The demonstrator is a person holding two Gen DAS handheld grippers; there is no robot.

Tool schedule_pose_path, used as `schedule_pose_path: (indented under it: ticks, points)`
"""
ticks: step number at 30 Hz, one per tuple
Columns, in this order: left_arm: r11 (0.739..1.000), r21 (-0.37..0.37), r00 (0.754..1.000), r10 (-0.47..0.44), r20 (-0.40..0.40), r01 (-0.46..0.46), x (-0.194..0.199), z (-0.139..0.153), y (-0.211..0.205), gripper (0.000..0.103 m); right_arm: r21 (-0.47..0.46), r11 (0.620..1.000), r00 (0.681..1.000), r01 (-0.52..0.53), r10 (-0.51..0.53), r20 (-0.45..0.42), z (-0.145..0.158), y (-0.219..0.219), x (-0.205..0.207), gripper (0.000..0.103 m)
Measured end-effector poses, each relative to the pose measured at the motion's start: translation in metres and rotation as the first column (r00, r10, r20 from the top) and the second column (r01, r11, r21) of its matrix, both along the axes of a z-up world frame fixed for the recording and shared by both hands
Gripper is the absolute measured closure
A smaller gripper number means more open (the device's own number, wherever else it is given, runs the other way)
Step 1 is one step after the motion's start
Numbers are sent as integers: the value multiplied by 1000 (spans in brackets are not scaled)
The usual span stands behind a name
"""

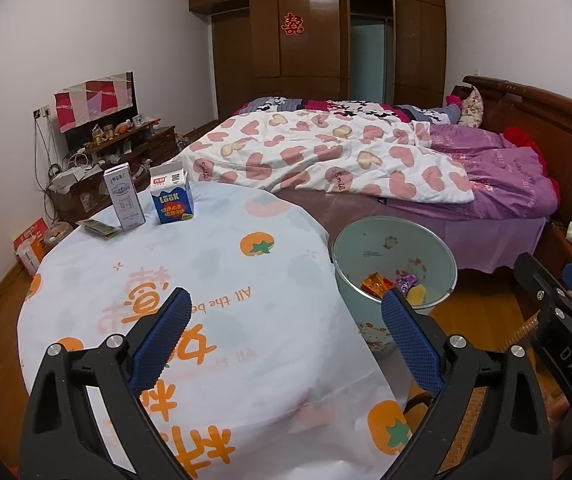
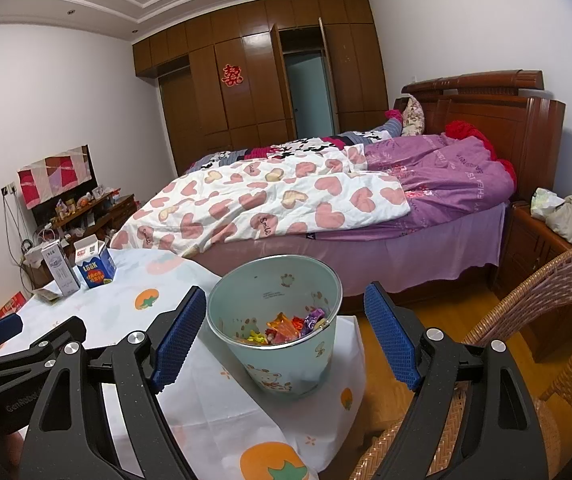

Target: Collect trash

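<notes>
A pale green cartoon bin (image 2: 286, 364) stands at the right edge of the round table, with several bright candy wrappers (image 2: 286, 326) inside. My right gripper (image 2: 284, 290) is open. The bin shows between its blue pads (image 2: 181, 336), which do not press on it. My left gripper (image 1: 286, 316) is open over the tablecloth (image 1: 225, 280), nothing between its fingers. At the table's far side stand a grey-white carton (image 1: 124, 196) and a blue carton (image 1: 171, 196), with a flat wrapper (image 1: 97, 227) beside them. The bin (image 1: 386, 248) is right of the left gripper.
A bed (image 2: 326, 208) with heart-print and purple quilts lies behind the table. A wicker chair (image 2: 546, 300) is at the right, a wooden nightstand (image 2: 534, 240) behind it. A cluttered low cabinet (image 1: 125, 148) stands at the left wall, a wardrobe at the back.
</notes>
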State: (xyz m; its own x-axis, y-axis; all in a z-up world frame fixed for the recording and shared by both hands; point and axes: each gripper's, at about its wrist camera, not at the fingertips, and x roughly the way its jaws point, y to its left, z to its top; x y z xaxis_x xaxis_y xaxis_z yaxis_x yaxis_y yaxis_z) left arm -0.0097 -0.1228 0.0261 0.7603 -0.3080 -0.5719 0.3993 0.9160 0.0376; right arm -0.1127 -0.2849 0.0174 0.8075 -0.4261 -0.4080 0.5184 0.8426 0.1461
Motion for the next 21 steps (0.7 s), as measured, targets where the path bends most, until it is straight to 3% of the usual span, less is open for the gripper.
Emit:
schedule_pose_path:
  ticks: [21]
  points:
    - [999, 32, 999, 39, -27, -38, 8, -7, 1, 6, 22, 999, 999, 34, -34, -14, -3, 0, 5, 20]
